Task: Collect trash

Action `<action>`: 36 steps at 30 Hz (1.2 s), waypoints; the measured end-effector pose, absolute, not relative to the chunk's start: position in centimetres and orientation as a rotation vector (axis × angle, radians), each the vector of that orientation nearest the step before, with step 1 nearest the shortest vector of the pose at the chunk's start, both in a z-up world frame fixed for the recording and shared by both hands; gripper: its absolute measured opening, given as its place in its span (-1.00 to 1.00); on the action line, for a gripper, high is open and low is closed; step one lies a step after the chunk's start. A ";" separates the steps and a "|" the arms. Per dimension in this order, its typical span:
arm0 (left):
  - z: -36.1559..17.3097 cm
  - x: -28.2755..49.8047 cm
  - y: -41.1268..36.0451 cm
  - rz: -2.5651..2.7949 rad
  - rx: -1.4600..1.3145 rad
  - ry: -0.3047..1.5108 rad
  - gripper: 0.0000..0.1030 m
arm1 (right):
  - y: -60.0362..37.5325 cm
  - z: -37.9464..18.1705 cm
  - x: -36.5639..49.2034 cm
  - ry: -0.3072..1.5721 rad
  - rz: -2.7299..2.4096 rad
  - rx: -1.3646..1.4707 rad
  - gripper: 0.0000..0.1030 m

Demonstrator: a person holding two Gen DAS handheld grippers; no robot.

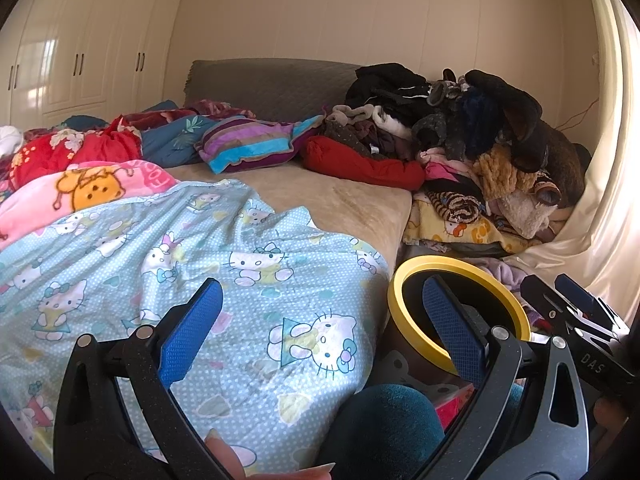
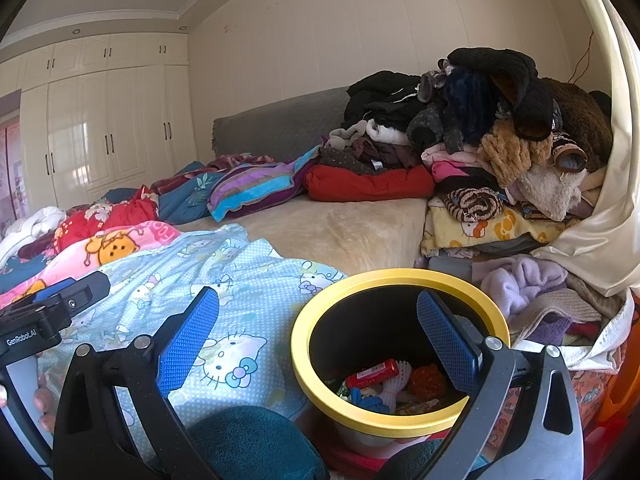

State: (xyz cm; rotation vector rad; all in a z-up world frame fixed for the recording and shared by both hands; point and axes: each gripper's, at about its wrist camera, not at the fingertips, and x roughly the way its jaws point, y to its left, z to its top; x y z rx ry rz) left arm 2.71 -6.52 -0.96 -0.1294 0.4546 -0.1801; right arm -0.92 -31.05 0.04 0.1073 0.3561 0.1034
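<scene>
A yellow-rimmed black trash bin (image 2: 396, 276) stands beside the bed at lower right; it also shows in the left wrist view (image 1: 496, 276). Inside it lie a red wrapper (image 2: 372, 374), an orange piece (image 2: 426, 382), white foam netting and blue scraps. My right gripper (image 2: 320, 344) is open and empty, its right finger over the bin's mouth, its left finger over the Hello Kitty quilt (image 2: 224, 280). My left gripper (image 1: 324, 332) is open and empty above the quilt (image 1: 200, 260), its right finger in front of the bin's rim.
The bed (image 1: 340, 196) holds blankets, a striped pillow (image 1: 248, 144) and a red cushion (image 1: 360, 164). A tall heap of clothes (image 2: 500, 128) rises at the right beside a cream curtain (image 2: 600, 240). White wardrobes (image 2: 100, 128) stand at the far left. My teal-clad knees are below.
</scene>
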 end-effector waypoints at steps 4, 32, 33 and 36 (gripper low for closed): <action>-1.0 2.7 -6.6 -0.178 -0.129 0.455 0.79 | -31.1 0.0 -0.9 0.355 0.104 0.106 0.88; -0.3 3.1 -5.8 -0.077 -0.098 0.466 0.79 | -30.7 1.1 -0.5 0.320 0.083 0.099 0.88; -0.3 3.3 -5.2 -0.069 -0.115 0.470 0.79 | -30.2 1.3 -0.2 0.313 0.089 0.098 0.88; -0.6 3.4 -2.7 -0.024 -0.164 0.481 0.79 | -27.5 1.8 0.8 0.315 0.157 0.083 0.88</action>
